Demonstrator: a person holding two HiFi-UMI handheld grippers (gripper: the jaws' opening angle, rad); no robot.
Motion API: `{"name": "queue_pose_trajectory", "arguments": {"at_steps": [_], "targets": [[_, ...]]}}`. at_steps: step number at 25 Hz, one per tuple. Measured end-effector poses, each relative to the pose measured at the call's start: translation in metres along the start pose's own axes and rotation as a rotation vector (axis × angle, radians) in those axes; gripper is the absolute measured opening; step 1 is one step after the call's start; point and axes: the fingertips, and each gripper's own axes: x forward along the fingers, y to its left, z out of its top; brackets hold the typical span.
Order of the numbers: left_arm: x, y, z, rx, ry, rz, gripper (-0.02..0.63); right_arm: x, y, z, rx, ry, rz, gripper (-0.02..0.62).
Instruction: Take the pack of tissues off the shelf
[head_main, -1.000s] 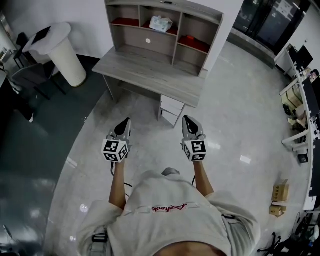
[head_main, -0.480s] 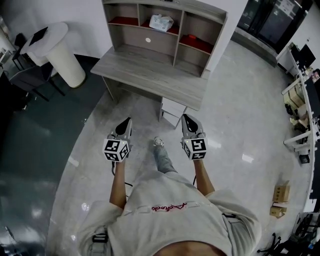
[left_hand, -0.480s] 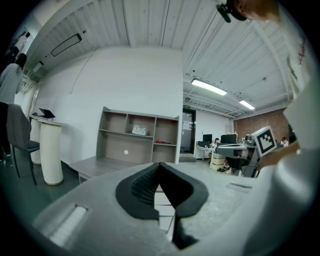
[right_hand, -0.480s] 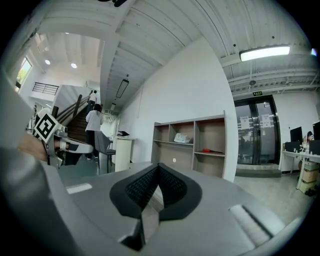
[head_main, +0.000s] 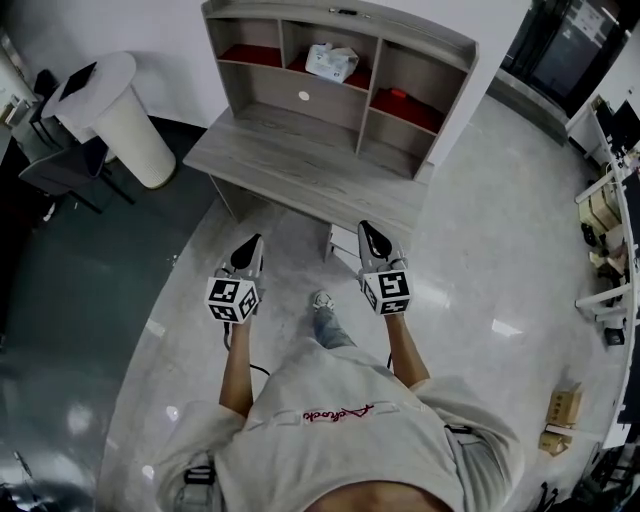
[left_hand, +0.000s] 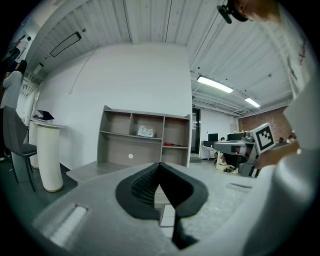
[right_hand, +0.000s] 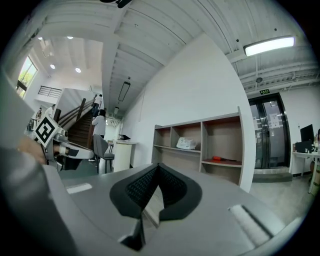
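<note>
A: Spotted the soft white pack of tissues (head_main: 332, 62) yet?

B: Spotted. Lay in the middle upper compartment of the grey wooden shelf unit (head_main: 340, 14), ahead of the fingers (left_hand: 137, 190) and well apart from them, beyond the grey wooden desk top (head_main: 300, 165) (noticed a small red thing (head_main: 398, 94) one compartment further right).

A: And held what, meanwhile?

B: Held nothing. On the left gripper (head_main: 252, 243), pressed together to the very tips, with no gap and nothing pinched. On the right gripper (head_main: 368, 229), pressed together just the same, empty too.

A: Which way from each pair of tips?

B: Through the left gripper view, saw the pack (left_hand: 146, 132) beyond the closed tips and a little to their left. Through the right gripper view, saw it (right_hand: 186, 143) beyond the tips and a little to their right. So placed it roughly between the two lines of aim, far forward.

A: Nearer to which?

B: Judged nearer to the right gripper, by a small margin in the head view. Hard to call with certainty.

A: Long axis?

B: Seemed to run side to side along the shelf, across the line of the fingers, slightly skewed. Too small to swear to. Would call for closing the whole gap first, then spreading the fingers enough to span the short side, entering the compartment front-on.
</note>
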Motion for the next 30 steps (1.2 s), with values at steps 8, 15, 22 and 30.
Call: {"name": "queue_pose_trajectory", "arguments": {"at_steps": [8, 15, 22, 30], "targets": [[0.087, 0.046, 0.040, -0.003, -0.010, 0.025, 0.000, 0.089, -0.059, 0.019, 0.005, -0.012, 0.010, 0.003], [0.164, 0.084, 0.060, -0.001, -0.007, 0.035, 0.000, 0.162, -0.107, 0.022, 0.007, -0.007, 0.006, 0.003], [0.236, 0.102, 0.070, -0.005, -0.002, 0.013, 0.000, 0.221, -0.142, 0.024, -0.005, 0.000, 0.022, 0.003], [0.284, 0.114, 0.074, -0.010, 0.005, -0.004, 0.000, 0.261, -0.162, 0.015, -0.002, 0.025, 0.030, 0.003]]}}
